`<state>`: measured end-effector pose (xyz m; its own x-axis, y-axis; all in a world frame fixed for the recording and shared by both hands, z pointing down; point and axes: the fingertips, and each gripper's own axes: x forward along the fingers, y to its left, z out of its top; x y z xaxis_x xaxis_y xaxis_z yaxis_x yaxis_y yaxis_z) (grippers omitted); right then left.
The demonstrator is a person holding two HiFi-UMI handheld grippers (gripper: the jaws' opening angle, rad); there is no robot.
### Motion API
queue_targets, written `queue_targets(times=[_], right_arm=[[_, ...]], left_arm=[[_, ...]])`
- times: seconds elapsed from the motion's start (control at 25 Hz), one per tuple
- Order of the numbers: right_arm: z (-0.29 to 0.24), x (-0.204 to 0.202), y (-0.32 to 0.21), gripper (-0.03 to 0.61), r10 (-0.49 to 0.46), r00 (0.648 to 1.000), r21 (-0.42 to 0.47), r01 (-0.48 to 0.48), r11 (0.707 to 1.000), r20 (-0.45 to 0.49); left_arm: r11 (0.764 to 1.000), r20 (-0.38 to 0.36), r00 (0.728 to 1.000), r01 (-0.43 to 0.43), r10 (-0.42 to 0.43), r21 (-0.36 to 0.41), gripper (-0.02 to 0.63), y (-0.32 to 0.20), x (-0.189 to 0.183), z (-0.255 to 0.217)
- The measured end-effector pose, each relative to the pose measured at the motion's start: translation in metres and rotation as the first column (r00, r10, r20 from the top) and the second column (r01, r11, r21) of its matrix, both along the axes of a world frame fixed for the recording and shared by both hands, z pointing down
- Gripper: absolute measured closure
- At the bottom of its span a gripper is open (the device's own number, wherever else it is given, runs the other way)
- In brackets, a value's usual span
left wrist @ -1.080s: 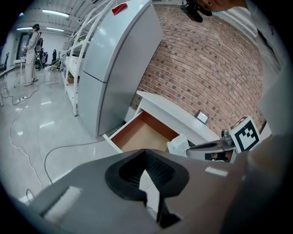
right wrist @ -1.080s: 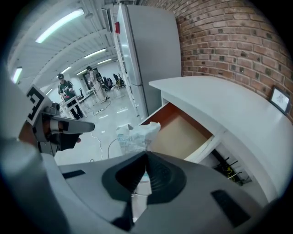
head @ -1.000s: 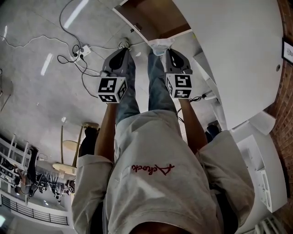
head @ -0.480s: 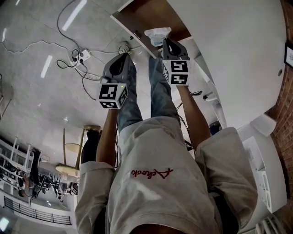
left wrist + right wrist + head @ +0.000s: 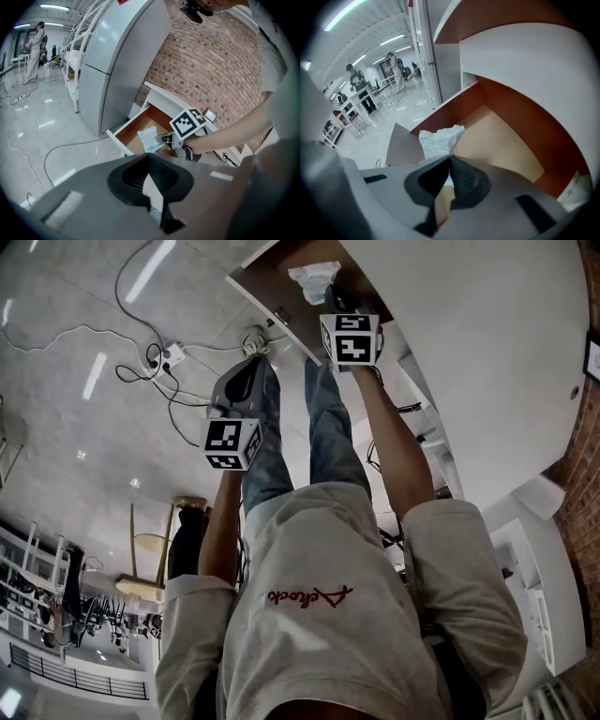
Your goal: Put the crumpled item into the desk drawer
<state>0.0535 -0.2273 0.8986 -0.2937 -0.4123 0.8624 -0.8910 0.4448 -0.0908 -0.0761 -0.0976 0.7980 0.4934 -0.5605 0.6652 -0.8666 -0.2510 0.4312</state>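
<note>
White crumpled item (image 5: 440, 138) is pinched in the clenched fingers of the right gripper (image 5: 450, 158), held over the bench's open brown drawer (image 5: 501, 140). Left gripper (image 5: 149, 157) hangs back from the drawer, fingers pressed together on nothing.

Right gripper (image 5: 328, 299) has carried the crumpled item (image 5: 314, 277) over the drawer (image 5: 274, 273).

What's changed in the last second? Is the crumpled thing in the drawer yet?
The right gripper has carried the crumpled item forward, away from the person, from near the front edge of the drawer to over its inside. It has not let go: the jaws are still shut on the item. The left gripper has hardly moved, shut on nothing over the floor. The drawer stays open.
</note>
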Motion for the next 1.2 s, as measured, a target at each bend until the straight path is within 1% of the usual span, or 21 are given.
queue_targets(times=[0.12, 0.24, 0.44, 0.6, 0.76, 0.92, 1.0, 1.12, 1.2], right_arm=[[0.014, 0.000, -0.010, 0.566, -0.016, 0.999, -0.021, 0.016, 1.000, -0.030], [0.023, 0.002, -0.015, 0.566, -0.052, 0.995, -0.047, 0.049, 0.998, -0.084], [0.036, 0.003, -0.026, 0.566, -0.052, 0.988, -0.089, 0.039, 0.995, -0.148], [0.052, 0.009, -0.032, 0.565, -0.028, 0.983, -0.124, 0.005, 0.992, -0.183], [0.063, 0.010, -0.036, 0.565, -0.040, 0.977, -0.145, 0.009, 0.989, -0.212], [0.068, 0.011, -0.035, 0.565, -0.041, 0.975, -0.174, 0.002, 0.985, -0.221], [0.068, 0.008, -0.036, 0.565, -0.038, 0.977, -0.176, 0.001, 0.984, -0.210], [0.069, 0.005, -0.033, 0.565, -0.059, 0.980, -0.199, 0.021, 0.980, -0.191], [0.070, 0.002, -0.031, 0.563, -0.049, 0.985, -0.198, 0.016, 0.980, -0.163]], left_arm=[[1.000, 0.001, 1.000, 0.000, 0.000, 0.004, 0.604, -0.001, 0.001, 0.003], [1.000, -0.001, 1.000, 0.004, -0.004, 0.003, 0.604, 0.000, -0.001, 0.003], [1.000, 0.002, 1.000, 0.013, -0.013, -0.006, 0.604, 0.005, -0.007, 0.006], [1.000, 0.003, 1.000, 0.016, -0.016, -0.014, 0.604, 0.009, -0.010, 0.010], [1.000, 0.002, 1.000, 0.021, -0.021, -0.017, 0.604, 0.012, -0.011, 0.012], [1.000, 0.001, 1.000, 0.020, -0.020, -0.017, 0.604, 0.014, -0.012, 0.011], [1.000, 0.002, 1.000, 0.022, -0.022, -0.015, 0.604, 0.013, -0.013, 0.011], [1.000, 0.001, 1.000, 0.027, -0.027, -0.014, 0.604, 0.011, -0.015, 0.011], [0.999, 0.002, 1.000, 0.030, -0.030, -0.012, 0.604, 0.010, -0.016, 0.011]])
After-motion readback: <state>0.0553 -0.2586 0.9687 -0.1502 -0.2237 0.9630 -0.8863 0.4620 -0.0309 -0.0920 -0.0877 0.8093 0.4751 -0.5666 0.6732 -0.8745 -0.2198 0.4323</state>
